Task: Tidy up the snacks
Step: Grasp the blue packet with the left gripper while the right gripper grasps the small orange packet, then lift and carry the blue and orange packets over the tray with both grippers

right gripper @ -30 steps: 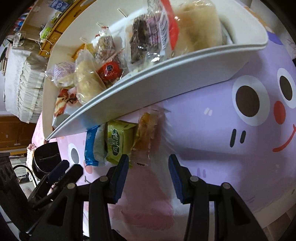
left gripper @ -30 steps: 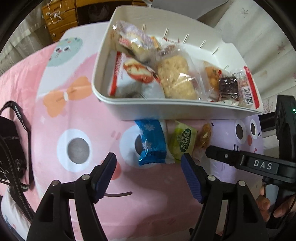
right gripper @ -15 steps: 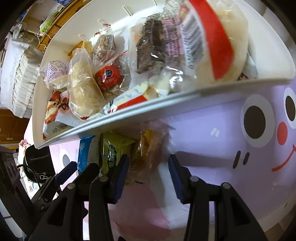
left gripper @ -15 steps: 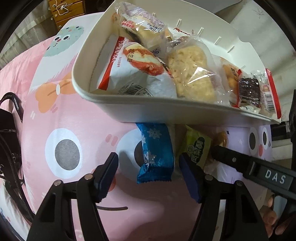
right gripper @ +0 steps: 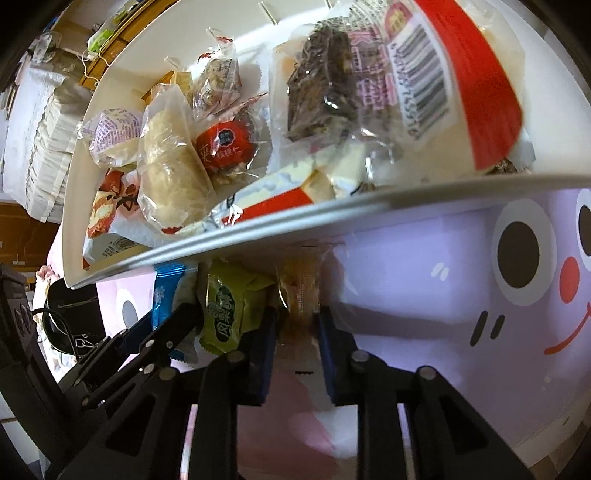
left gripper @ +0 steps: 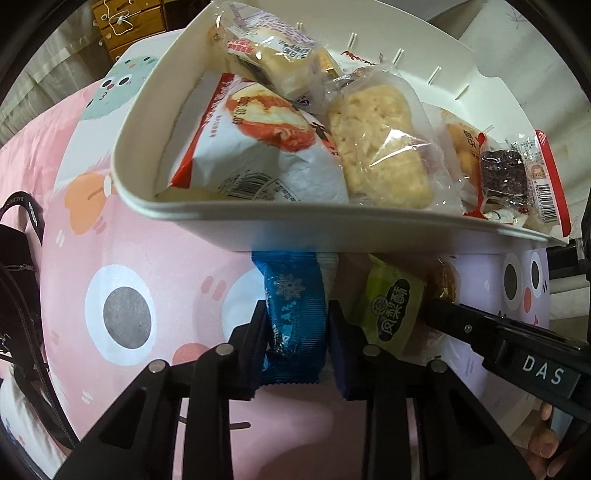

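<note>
- left gripper: jaws closing, pads already pressed on both sides of blue snowflake packet; packet lies flat on cartoon cloth, far end tucked under near wall of white bin
- right gripper: jaws closing, pads squeezing clear-wrapped brown pastry; it lies on the cloth right at the bin's near wall
- green packet sits between the two held snacks, just beside the blue one, touching the cloth, not gripped
- row on the cloth left to right: blue, green, brown pastry, all along the near side of the bin
- bin already crowded: red-and-white bag at left, pale puffed cake in clear wrap in the middle, dark brownie bar at right, more wrapped items behind
- black bag with strap at far left edge on the cloth
- wooden drawers in the far background
- person's fingers visible low right, behind the right gripper's arm
</note>
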{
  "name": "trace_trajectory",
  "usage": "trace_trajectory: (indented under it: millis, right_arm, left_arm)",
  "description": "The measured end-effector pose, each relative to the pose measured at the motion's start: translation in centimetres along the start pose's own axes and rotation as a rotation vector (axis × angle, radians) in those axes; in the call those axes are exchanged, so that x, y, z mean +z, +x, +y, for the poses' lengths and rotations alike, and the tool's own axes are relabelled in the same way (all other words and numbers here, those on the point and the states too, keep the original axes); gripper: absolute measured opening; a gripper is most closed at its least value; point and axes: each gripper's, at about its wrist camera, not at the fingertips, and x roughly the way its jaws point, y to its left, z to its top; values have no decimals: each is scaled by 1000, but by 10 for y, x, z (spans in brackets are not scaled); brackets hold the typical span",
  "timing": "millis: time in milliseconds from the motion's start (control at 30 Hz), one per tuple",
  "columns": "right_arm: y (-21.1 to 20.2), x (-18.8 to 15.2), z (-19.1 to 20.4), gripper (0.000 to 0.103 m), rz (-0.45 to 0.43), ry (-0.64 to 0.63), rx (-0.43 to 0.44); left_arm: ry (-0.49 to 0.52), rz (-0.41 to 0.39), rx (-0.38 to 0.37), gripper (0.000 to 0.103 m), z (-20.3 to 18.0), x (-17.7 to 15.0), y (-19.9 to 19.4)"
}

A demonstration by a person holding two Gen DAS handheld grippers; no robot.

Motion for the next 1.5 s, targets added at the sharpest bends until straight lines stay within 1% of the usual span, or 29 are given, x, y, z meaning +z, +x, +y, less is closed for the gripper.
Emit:
trace_trajectory:
  millis: [67,167,333,467,667,867,1000,1100,1167,1333,1500]
  right_arm:
    - [1,-1,1,22,-2,-21,-5]
    - [2,-6,4,22,14,-43,-12]
    - [2,-15,-2,22,43,-80,-8]
    - [-3,-24,-5,22,58,-128,-4]
    - [-10,-37,-11,21,76,-165,15]
    - [-31,-47,-11,21,60,-206,50]
    - [-52,-46,-6,21,32,-235,76]
    - [-78,-42,-16,21,4,-255,96]
    - [-90,-40,-12,21,-24,-274,107]
    - [-118,-29,-3,21,-96,-311,128]
    - [-144,-15,2,21,-175,-334,135]
  left_arm:
    - [-10,-2,26,28,1,-4,-1]
    - [-55,-4,34,28,8,-15,-6]
    - [-114,-14,65,28,8,-29,-15]
    - [-165,-35,66,28,7,-44,-27]
    - [-201,-73,61,27,3,-65,-54]
    - [-221,-106,41,28,3,-80,-90]
    - [-204,-141,31,28,-2,-84,-121]
    - [-176,-149,13,28,-6,-81,-137]
    - [-156,-160,3,28,-12,-78,-149]
    - [-91,-179,-18,28,-27,-63,-175]
    - [-51,-187,-17,28,-39,-43,-191]
